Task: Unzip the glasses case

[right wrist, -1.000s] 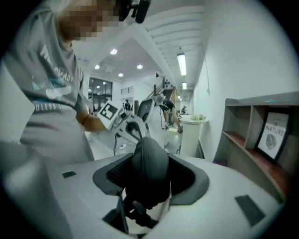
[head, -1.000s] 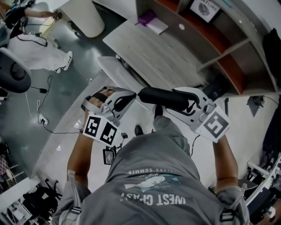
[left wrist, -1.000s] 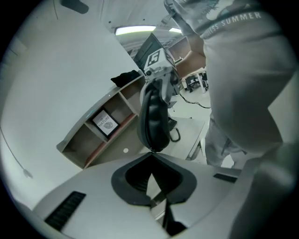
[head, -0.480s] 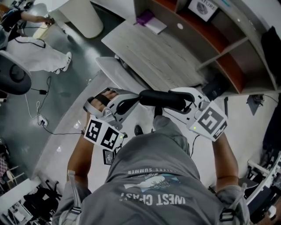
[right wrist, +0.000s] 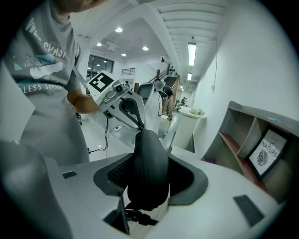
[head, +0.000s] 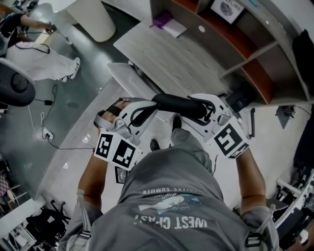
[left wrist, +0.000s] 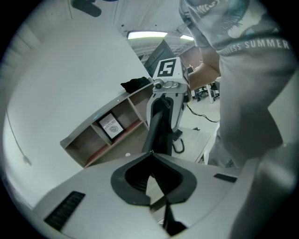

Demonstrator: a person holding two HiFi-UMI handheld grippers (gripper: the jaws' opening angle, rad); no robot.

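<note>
A black oblong glasses case [head: 177, 104] hangs in the air in front of the person's chest, held between the two grippers. My right gripper [head: 206, 112] is shut on the case's right end; in the right gripper view the case [right wrist: 148, 158] fills the gap between the jaws of the right gripper [right wrist: 150, 179]. My left gripper [head: 148, 109] is shut at the case's left end. In the left gripper view the tips of the left gripper [left wrist: 151, 152] meet on a small metal zipper pull, with the case [left wrist: 157, 128] stretching away beyond it.
Below and ahead lies a wooden desk [head: 167, 59] with a purple item [head: 164, 20], and a shelf unit [head: 255, 54] with a framed picture [head: 229, 10] on the right. Cables [head: 46, 132] trail on the grey floor. Another person [head: 39, 54] stands far left.
The case has tilted, its left end now higher in the head view. The left gripper rose a little and the right gripper rolled, its marker cube swinging leftward.
</note>
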